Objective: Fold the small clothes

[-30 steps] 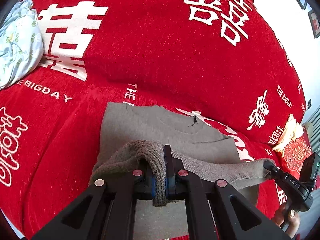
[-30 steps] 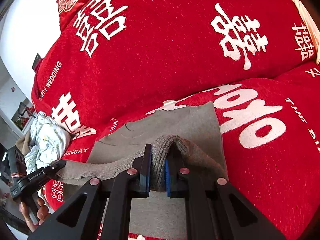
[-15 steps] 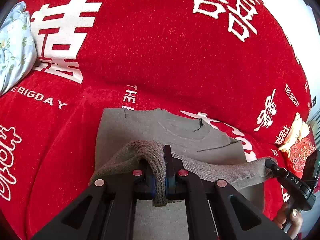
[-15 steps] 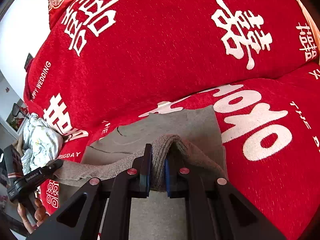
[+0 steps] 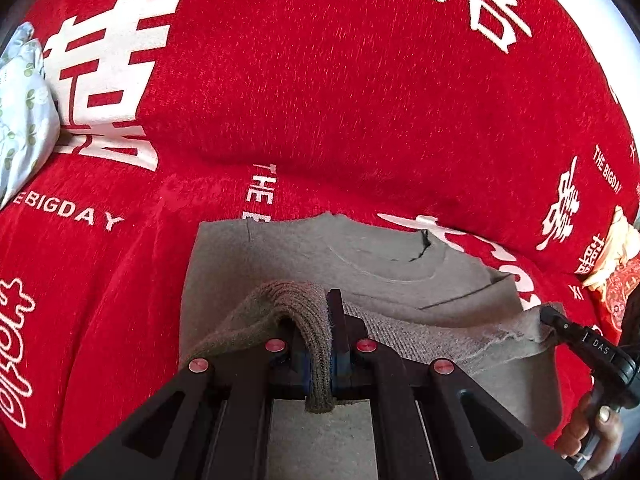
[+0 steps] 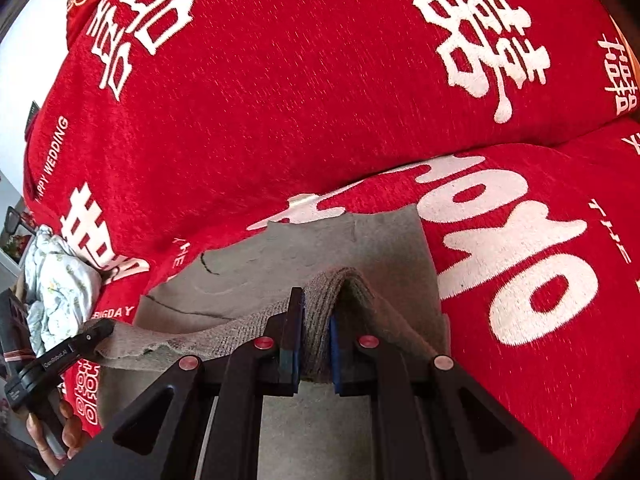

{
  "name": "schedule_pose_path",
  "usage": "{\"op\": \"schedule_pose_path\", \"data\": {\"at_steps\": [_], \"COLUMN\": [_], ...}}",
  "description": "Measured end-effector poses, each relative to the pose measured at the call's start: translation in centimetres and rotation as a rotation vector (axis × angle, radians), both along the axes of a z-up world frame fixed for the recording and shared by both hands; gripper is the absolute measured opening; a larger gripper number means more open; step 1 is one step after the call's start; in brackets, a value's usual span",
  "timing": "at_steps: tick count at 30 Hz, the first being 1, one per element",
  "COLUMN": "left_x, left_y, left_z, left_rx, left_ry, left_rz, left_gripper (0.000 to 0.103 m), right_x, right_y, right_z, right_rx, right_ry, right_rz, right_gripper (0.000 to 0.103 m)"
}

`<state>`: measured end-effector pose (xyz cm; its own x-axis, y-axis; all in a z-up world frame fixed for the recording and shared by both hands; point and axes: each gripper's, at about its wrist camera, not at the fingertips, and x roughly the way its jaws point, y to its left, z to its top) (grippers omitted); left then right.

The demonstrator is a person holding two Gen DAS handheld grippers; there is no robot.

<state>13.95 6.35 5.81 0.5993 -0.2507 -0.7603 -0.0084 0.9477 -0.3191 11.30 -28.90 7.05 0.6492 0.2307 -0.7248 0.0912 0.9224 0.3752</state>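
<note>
Right hand-held gripper [image 6: 314, 344] pinches grey sweater [image 6: 280, 264] hem over red sofa [image 6: 280, 100]

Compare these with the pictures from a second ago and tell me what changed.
Both grippers carried the lifted hem of the grey knitted sweater forward over its flat part, toward the collar. Nothing was let go: the left gripper and right gripper stay clamped on the hem. The red printed sofa cover lies as before.

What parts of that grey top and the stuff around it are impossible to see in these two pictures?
- Grey top: its near part, both views, hidden behind the black gripper frames.
- Pale floral bundle: left view, cut off by the picture edge.
- Person's hand holding the left gripper: right view, mostly cut off at the edge.
</note>
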Motion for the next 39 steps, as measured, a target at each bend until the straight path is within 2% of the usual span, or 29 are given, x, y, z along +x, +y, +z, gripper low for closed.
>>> {"op": "schedule_pose_path", "data": {"at_steps": [13, 26, 39], "left_x": [3.6, 6.2, 8.9], "left_y": [0.0, 0.0, 0.2], "left_z": [-2.7, -3.2, -6.4], "left_rx": [0.007, -0.01, -0.044], "left_ry": [0.072, 0.102, 0.262], "left_rz": [0.001, 0.012, -0.012], "left_gripper": [0.007, 0.007, 0.008], "right_x": [2.9, 5.1, 6.8], "right_y": [-0.2, -0.7, -0.6], "right_z": [-1.9, -2.3, -4.1], "right_rx": [-0.018, -0.016, -0.018], "right_ry": [0.051, 0.069, 0.106], "right_rz": [-0.02, -0.038, -0.05], "right_gripper": [0.012, 0.012, 0.012]}}
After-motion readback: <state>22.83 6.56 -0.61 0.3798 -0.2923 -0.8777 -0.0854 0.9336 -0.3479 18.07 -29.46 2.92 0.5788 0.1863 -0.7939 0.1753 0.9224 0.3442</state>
